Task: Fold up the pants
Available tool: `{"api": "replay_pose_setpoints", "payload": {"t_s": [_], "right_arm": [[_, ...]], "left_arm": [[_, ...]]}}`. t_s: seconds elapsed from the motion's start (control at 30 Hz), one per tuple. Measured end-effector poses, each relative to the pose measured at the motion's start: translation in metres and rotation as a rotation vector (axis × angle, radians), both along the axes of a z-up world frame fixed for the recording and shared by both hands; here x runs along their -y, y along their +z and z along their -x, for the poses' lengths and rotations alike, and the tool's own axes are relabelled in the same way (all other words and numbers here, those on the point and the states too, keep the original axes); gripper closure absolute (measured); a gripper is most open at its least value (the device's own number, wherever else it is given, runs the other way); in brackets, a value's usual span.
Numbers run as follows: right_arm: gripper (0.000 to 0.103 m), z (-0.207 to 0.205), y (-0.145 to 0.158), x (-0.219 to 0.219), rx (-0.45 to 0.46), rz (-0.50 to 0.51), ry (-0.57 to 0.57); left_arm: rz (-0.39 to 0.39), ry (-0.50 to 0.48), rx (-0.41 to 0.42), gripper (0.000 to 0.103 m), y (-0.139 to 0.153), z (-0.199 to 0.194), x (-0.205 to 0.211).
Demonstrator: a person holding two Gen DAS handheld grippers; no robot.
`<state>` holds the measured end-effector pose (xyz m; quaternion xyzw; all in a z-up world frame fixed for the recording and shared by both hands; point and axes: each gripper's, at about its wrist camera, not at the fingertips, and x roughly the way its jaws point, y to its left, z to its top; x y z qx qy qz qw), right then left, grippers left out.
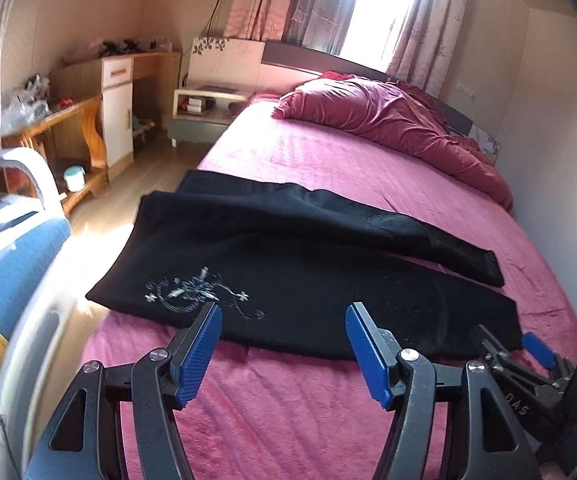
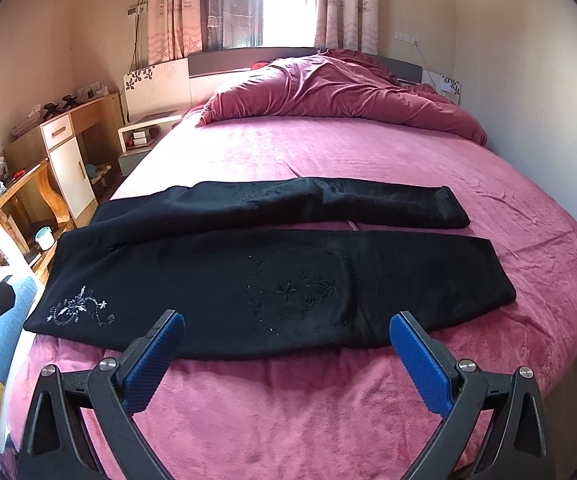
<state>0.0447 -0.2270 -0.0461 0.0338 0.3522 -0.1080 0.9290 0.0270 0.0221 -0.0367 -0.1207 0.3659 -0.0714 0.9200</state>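
Black pants (image 2: pixel 272 276) lie flat across the pink bed, waist at the left, both legs stretched to the right, with a silver embroidered pattern (image 2: pixel 80 308) near the waist. They also show in the left wrist view (image 1: pixel 296 264). My left gripper (image 1: pixel 284 312) is open and empty, just above the near edge of the pants by the waist. My right gripper (image 2: pixel 288 320) is open and empty, over the near edge of the front leg. The right gripper also shows at the lower right of the left wrist view (image 1: pixel 528 356).
The bed (image 2: pixel 328 152) has a pink sheet and a bunched dark red duvet (image 2: pixel 336 88) at the headboard. A nightstand (image 2: pixel 144 136), wooden desk (image 2: pixel 60 148) and cluttered shelf stand left of the bed. A blue and white chair (image 1: pixel 12 232) is close at the left.
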Motion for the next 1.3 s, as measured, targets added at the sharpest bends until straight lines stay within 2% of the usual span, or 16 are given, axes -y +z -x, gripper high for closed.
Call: {"api": "replay_pose_setpoints", "payload": {"t_s": [0.07, 0.2, 0.3, 0.37, 0.43, 0.5, 0.53, 0.63, 0.8, 0.83, 0.87, 0.93, 1.03, 1.23, 1.27, 1.3], "right_arm": [[0.000, -0.002, -0.006, 0.009, -0.010, -0.033, -0.007], [0.000, -0.004, -0.020, 0.032, -0.036, -0.107, 0.000], [0.000, -0.005, -0.034, 0.061, -0.072, -0.221, -0.033], [0.000, -0.005, -0.046, 0.084, -0.092, -0.284, -0.081], [0.001, -0.006, -0.059, 0.109, -0.131, -0.354, -0.131], [0.006, -0.006, -0.071, 0.134, -0.145, -0.403, -0.187], [0.011, -0.007, -0.075, 0.145, -0.152, -0.416, -0.205], [0.017, -0.013, -0.090, 0.174, -0.180, -0.462, -0.273], [0.022, -0.025, -0.113, 0.211, -0.197, -0.565, -0.358], [0.022, -0.027, -0.118, 0.216, -0.202, -0.573, -0.382], [0.022, -0.029, -0.123, 0.222, -0.202, -0.593, -0.401], [0.022, -0.031, -0.129, 0.229, -0.188, -0.617, -0.421], [0.023, -0.038, -0.129, 0.234, -0.179, -0.619, -0.436], [0.042, -0.061, -0.128, 0.250, -0.180, -0.599, -0.456], [0.044, -0.063, -0.129, 0.253, -0.179, -0.600, -0.461], [0.053, -0.065, -0.130, 0.257, -0.180, -0.598, -0.465]], "left_arm": [[0.049, 0.013, -0.013, 0.037, -0.005, -0.004, -0.004], [-0.032, 0.036, -0.040, 0.036, -0.011, -0.016, -0.005], [-0.025, 0.048, -0.066, 0.036, -0.021, -0.027, -0.016], [0.004, 0.057, -0.100, 0.037, -0.033, -0.035, -0.030], [0.070, 0.067, -0.145, 0.036, -0.048, -0.044, -0.047], [0.110, 0.102, -0.199, 0.036, -0.064, -0.053, -0.066], [0.122, 0.119, -0.220, 0.033, -0.071, -0.056, -0.076], [0.129, 0.179, -0.253, 0.002, -0.090, -0.063, -0.102], [0.175, 0.265, -0.325, 0.001, -0.114, -0.071, -0.138], [0.178, 0.288, -0.337, 0.008, -0.117, -0.074, -0.145], [0.194, 0.300, -0.348, 0.024, -0.121, -0.077, -0.151], [0.203, 0.342, -0.377, 0.040, -0.127, -0.083, -0.162], [0.240, 0.382, -0.393, 0.054, -0.134, -0.093, -0.174], [0.358, 0.456, -0.420, 0.056, -0.153, -0.117, -0.190], [0.370, 0.465, -0.425, 0.065, -0.155, -0.121, -0.191], [0.371, 0.468, -0.427, 0.069, -0.157, -0.125, -0.192]]}}
